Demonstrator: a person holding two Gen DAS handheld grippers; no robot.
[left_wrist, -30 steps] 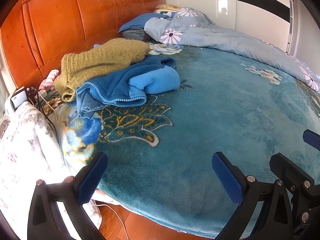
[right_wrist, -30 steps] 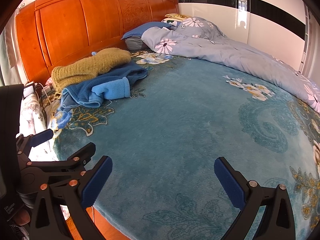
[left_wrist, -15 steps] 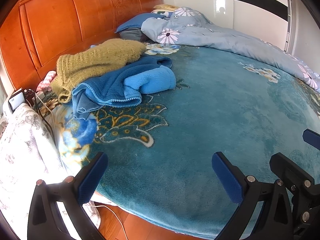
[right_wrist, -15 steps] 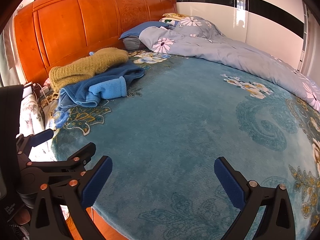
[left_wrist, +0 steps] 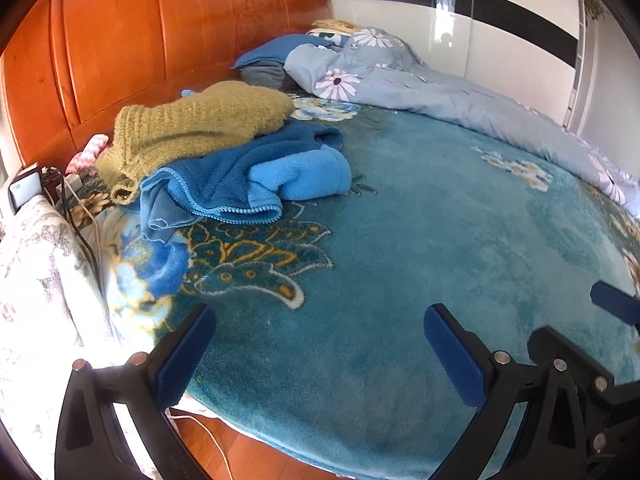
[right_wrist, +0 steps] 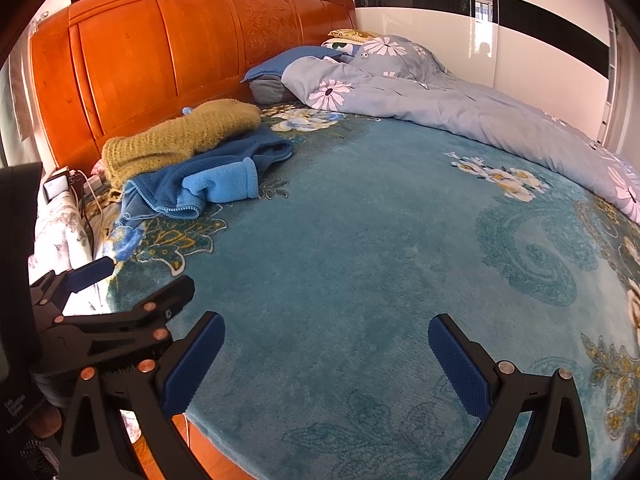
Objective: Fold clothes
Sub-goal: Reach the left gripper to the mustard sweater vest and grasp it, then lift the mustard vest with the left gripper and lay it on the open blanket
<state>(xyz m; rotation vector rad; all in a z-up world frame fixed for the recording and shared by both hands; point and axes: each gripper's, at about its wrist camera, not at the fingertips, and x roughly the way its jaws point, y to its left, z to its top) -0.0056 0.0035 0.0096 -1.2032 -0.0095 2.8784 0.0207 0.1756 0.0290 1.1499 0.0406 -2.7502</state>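
A blue fleece garment [left_wrist: 256, 176] lies crumpled on the teal bedspread [left_wrist: 400, 240] near the headboard, with an olive knitted sweater [left_wrist: 196, 128] partly on top of it. Both also show in the right wrist view, the fleece [right_wrist: 208, 184] and the sweater [right_wrist: 180, 136]. My left gripper [left_wrist: 320, 344] is open and empty above the bed's near edge, well short of the clothes. My right gripper [right_wrist: 326, 352] is open and empty over the bedspread [right_wrist: 380, 260], to the right of the left gripper [right_wrist: 120, 292].
An orange wooden headboard [left_wrist: 140, 48] stands at the back left. A grey floral duvet [left_wrist: 440, 92] and blue pillow [left_wrist: 280, 50] lie along the far side. A cloth-covered bedside stand [left_wrist: 36, 280] with cables and a small device [left_wrist: 26, 192] sits at left. Wooden floor [left_wrist: 224, 452] shows below.
Both grippers have shifted slightly, so the clothes pile sits a little lower and farther left in both views. Both stay open and empty.
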